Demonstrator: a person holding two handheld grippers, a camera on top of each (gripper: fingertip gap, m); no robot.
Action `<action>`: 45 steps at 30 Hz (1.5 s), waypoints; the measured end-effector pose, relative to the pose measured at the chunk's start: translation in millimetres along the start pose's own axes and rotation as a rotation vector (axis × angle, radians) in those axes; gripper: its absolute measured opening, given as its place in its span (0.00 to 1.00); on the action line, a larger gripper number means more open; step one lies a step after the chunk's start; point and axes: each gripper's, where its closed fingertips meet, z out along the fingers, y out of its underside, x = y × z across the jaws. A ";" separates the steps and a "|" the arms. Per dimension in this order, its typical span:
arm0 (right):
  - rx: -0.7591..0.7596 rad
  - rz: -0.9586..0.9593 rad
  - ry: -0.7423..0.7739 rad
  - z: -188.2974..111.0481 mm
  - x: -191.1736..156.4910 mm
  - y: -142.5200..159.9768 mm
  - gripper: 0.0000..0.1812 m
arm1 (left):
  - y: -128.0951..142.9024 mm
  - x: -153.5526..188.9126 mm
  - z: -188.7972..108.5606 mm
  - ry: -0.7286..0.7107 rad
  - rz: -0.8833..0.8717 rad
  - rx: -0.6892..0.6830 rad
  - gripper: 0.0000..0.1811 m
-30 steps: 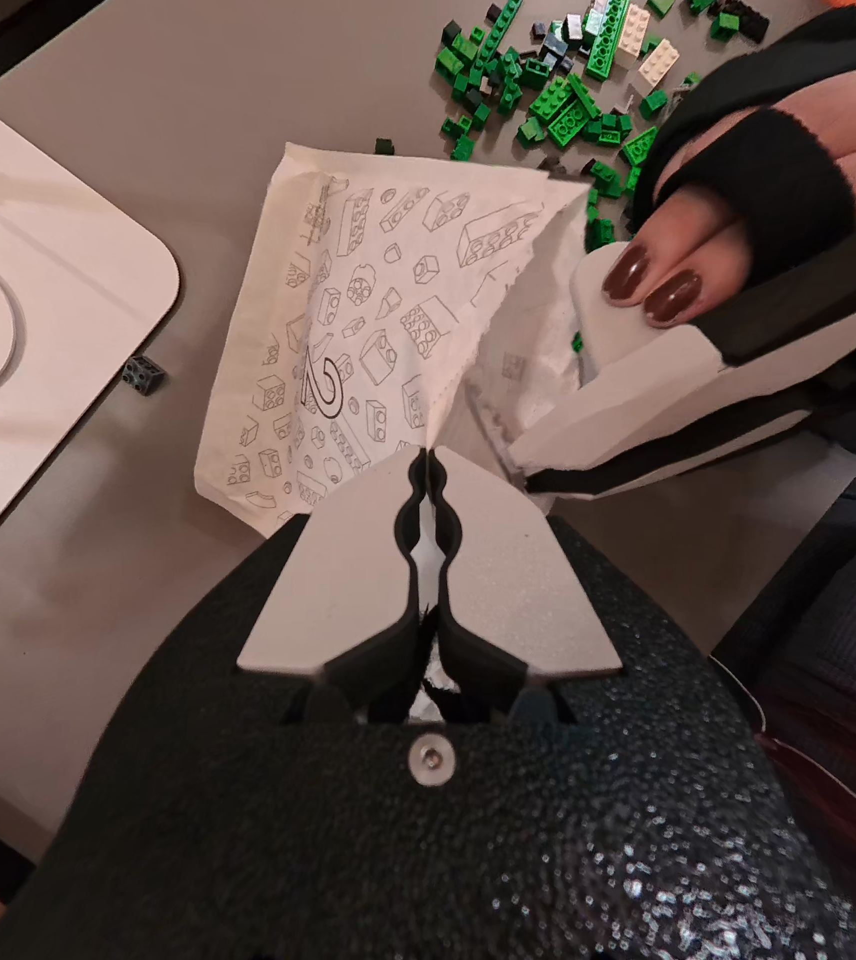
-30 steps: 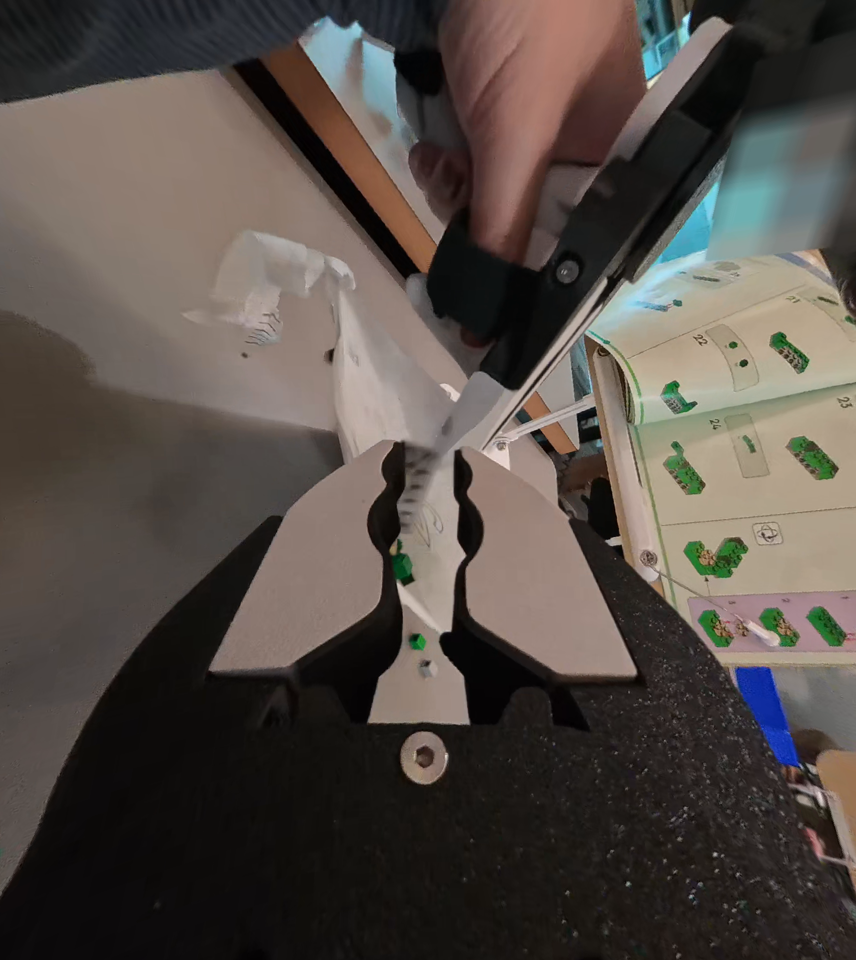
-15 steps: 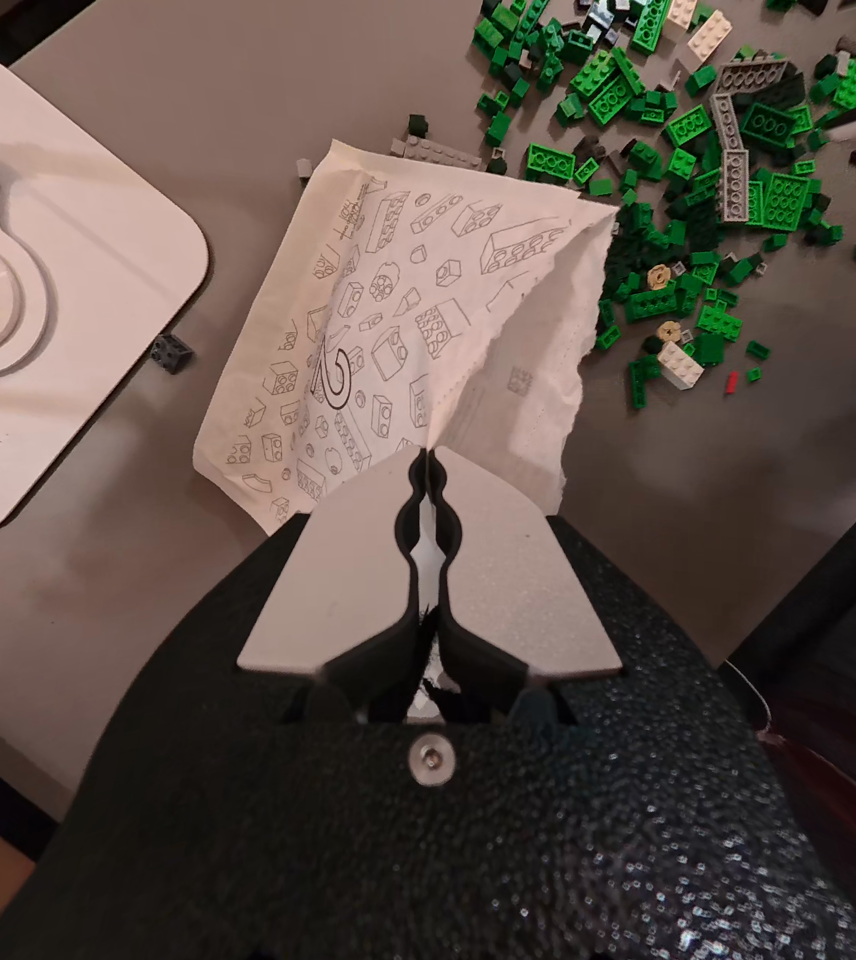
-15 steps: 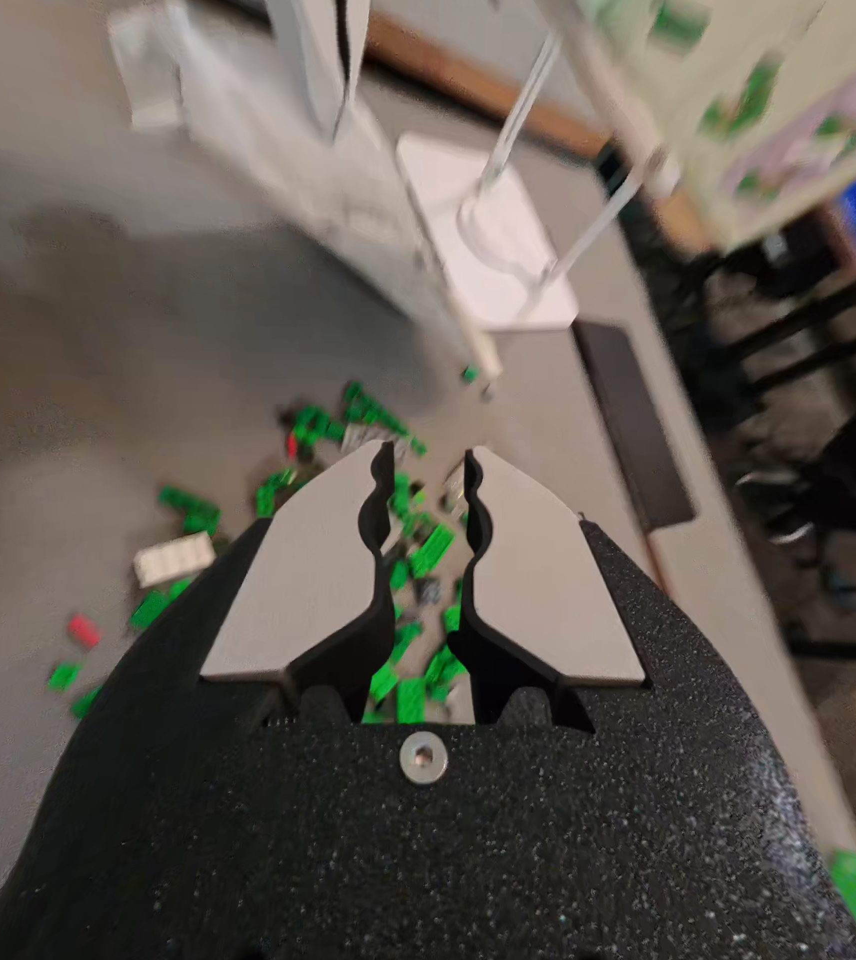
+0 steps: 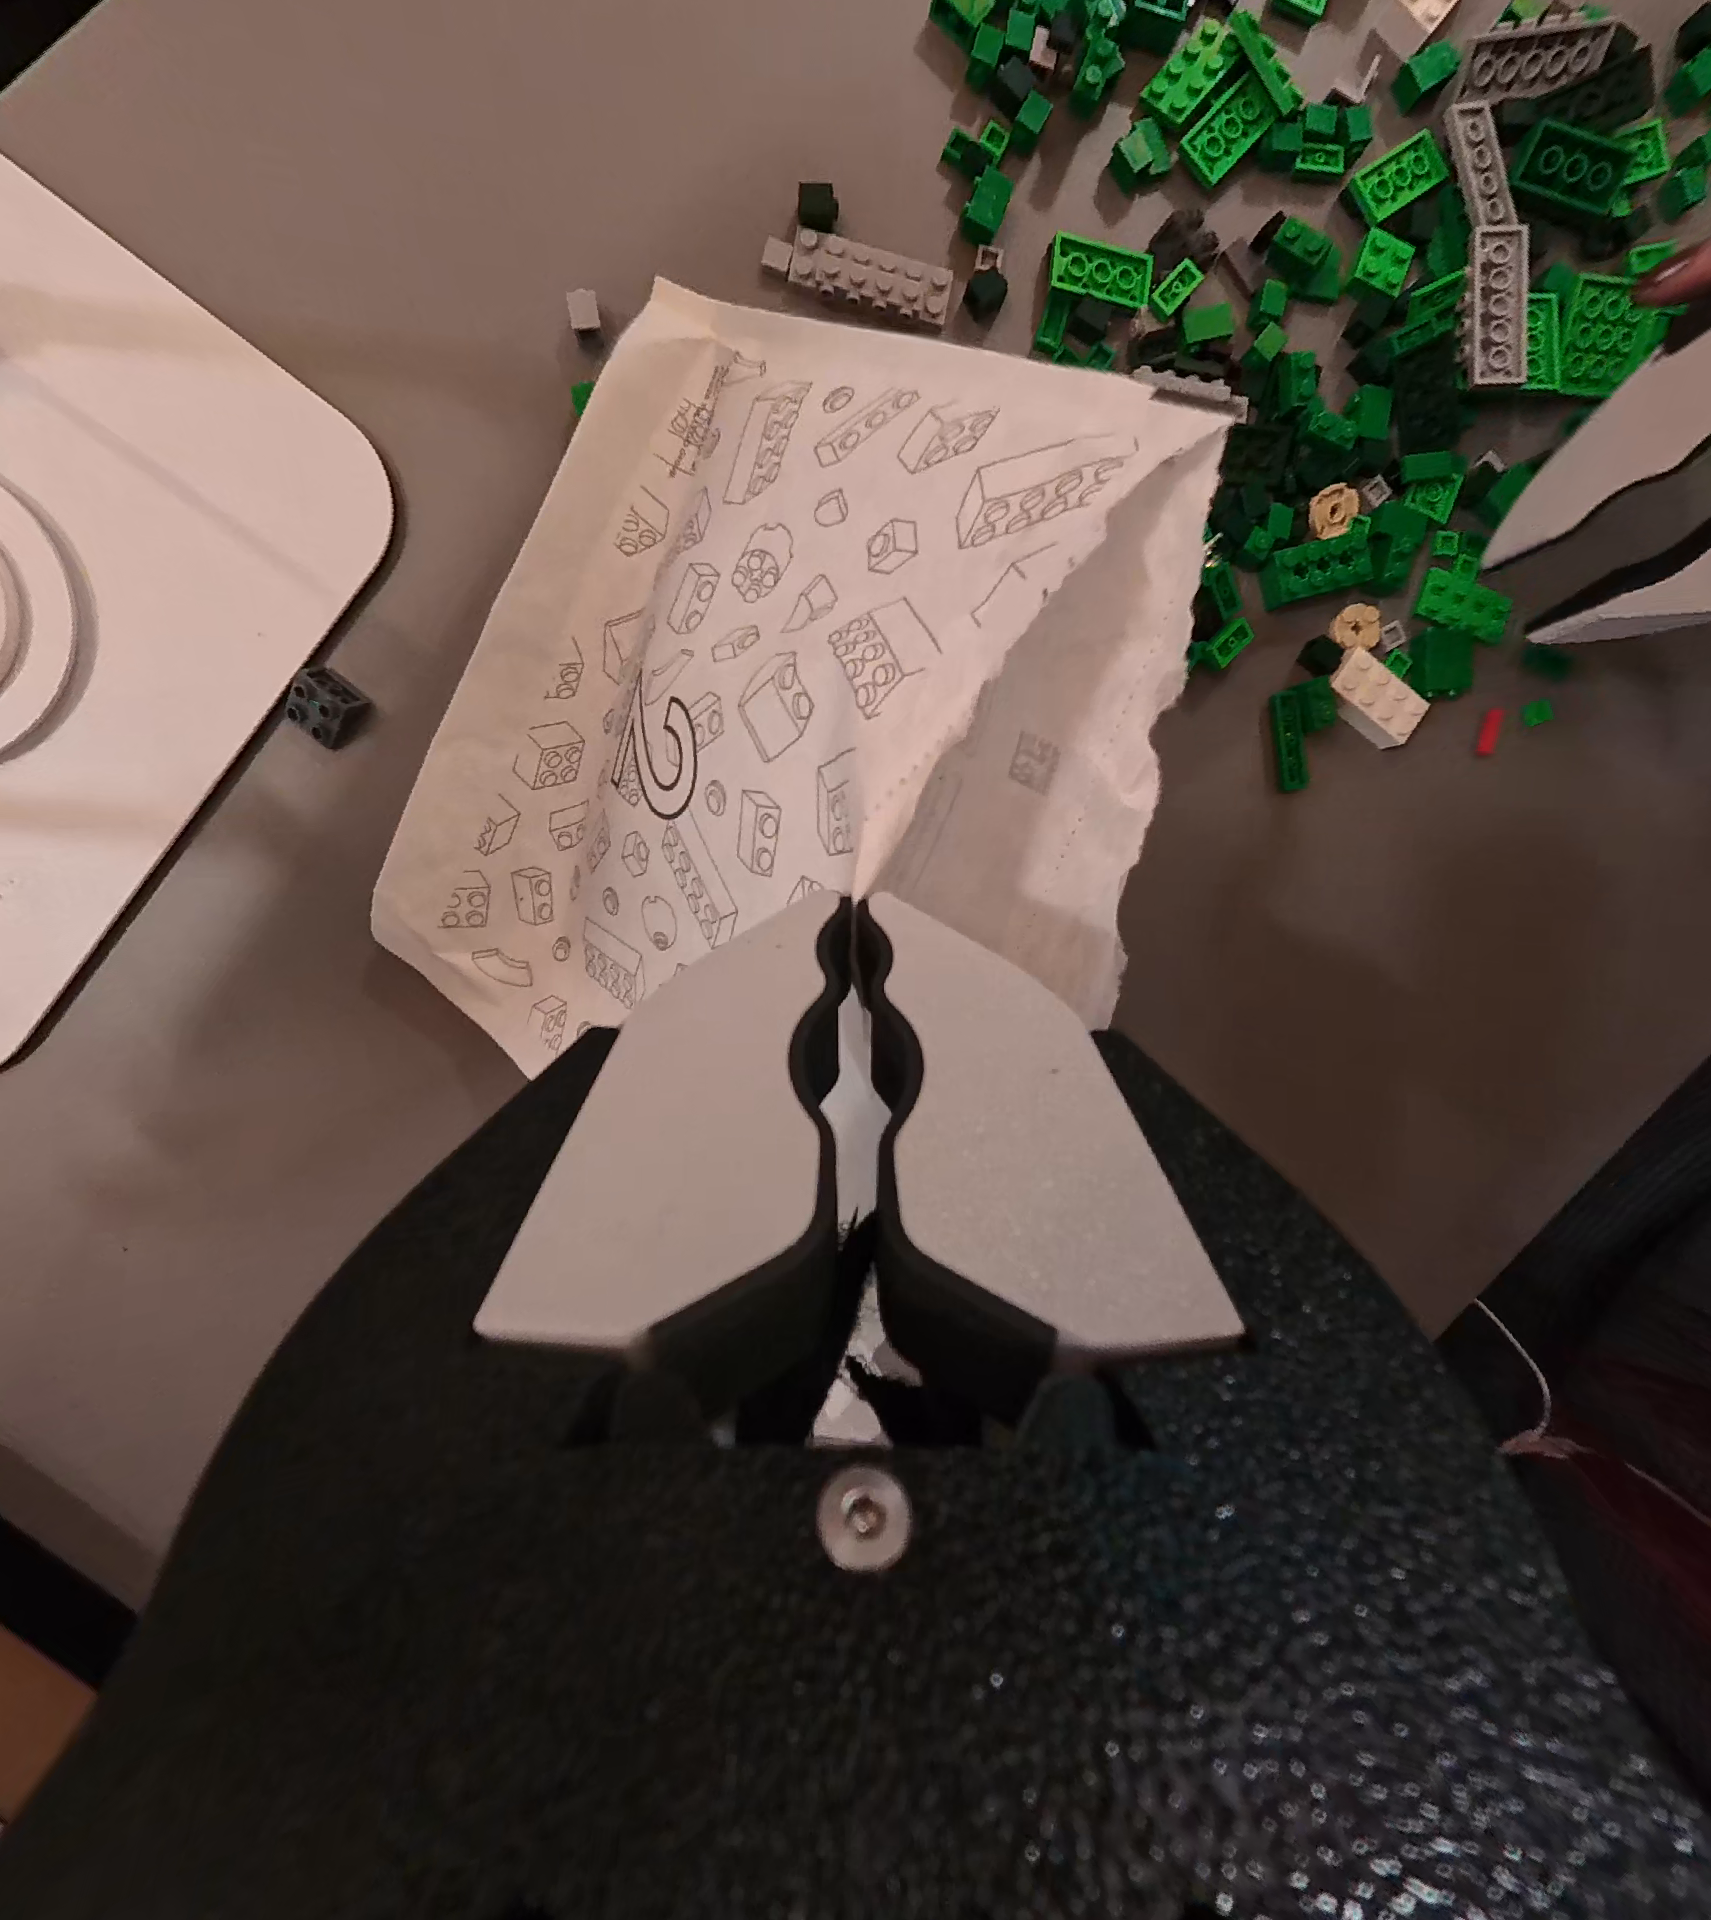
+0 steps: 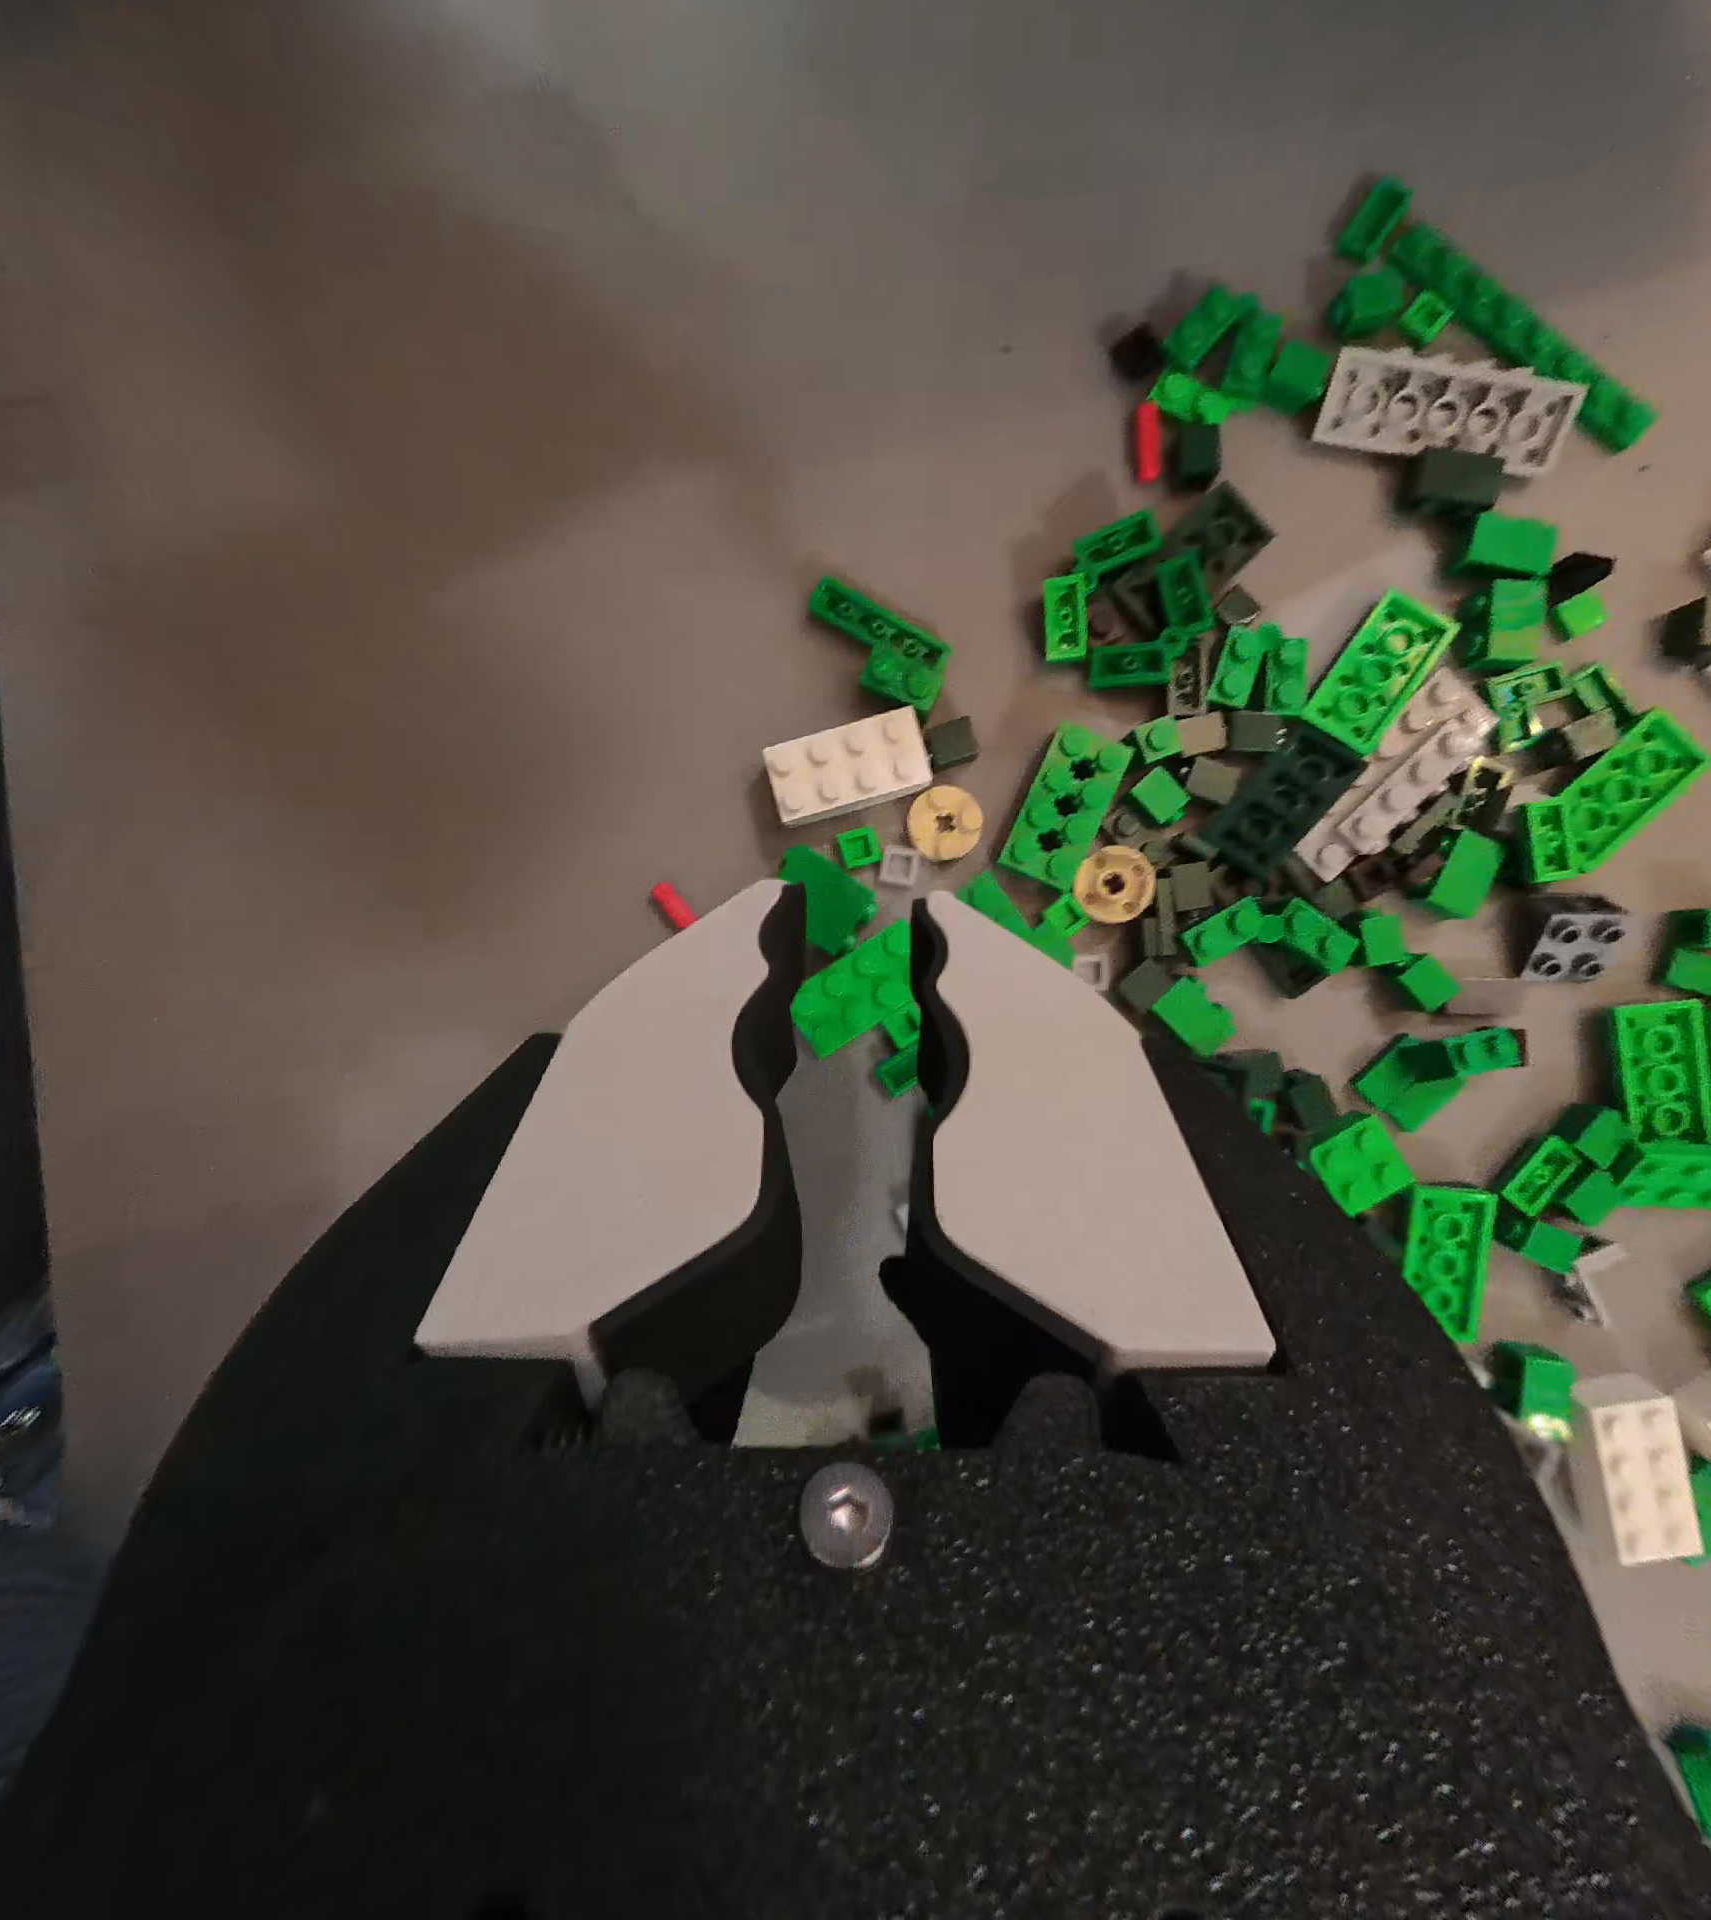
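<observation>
The left gripper [image 5: 853, 914] has its jaws pressed together on the near corner of a torn paper bag [image 5: 778, 665]. The bag hangs open from that corner, with its torn mouth turned to the far right, above the grey table [image 5: 415, 208].

The right gripper [image 6: 861, 904] holds nothing. Its jaws stand a little apart, over the near left fringe of the loose bricks [image 6: 1350, 831]. A green brick [image 6: 851, 987] shows in the gap between them, but I think it only lies on the table below; the view is a little blurred there.

As I judge it, the bag looks emptied and the bricks lie spread out, so the step in hand is between emptying and sorting. A next move would call for lowering the right jaws over one single brick, because many bricks are touching each other.

For open room: in the right wrist view the table left of the pile is bare. In the left wrist view a white base plate [image 5: 155, 540] lies at the left, with a small dark brick [image 5: 326, 707] just beside it. The near table edge runs close under both grippers.
</observation>
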 end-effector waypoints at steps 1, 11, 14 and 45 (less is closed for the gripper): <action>-0.022 0.001 -0.004 0.5 -2.9 2.9 0.10 | 0.0 0.3 0.5 0.001 0.001 -0.003 0.00; -0.155 0.070 -0.036 2.6 -21.4 35.8 0.10 | -0.6 3.8 3.4 -0.005 0.019 -0.023 0.00; -0.182 0.098 -0.042 -0.8 -28.0 44.9 0.10 | -0.5 4.8 5.1 -0.003 0.023 -0.032 0.00; 0.012 -0.052 0.108 45.1 10.9 -27.2 0.09 | -0.7 11.6 11.2 -0.003 0.065 -0.070 0.00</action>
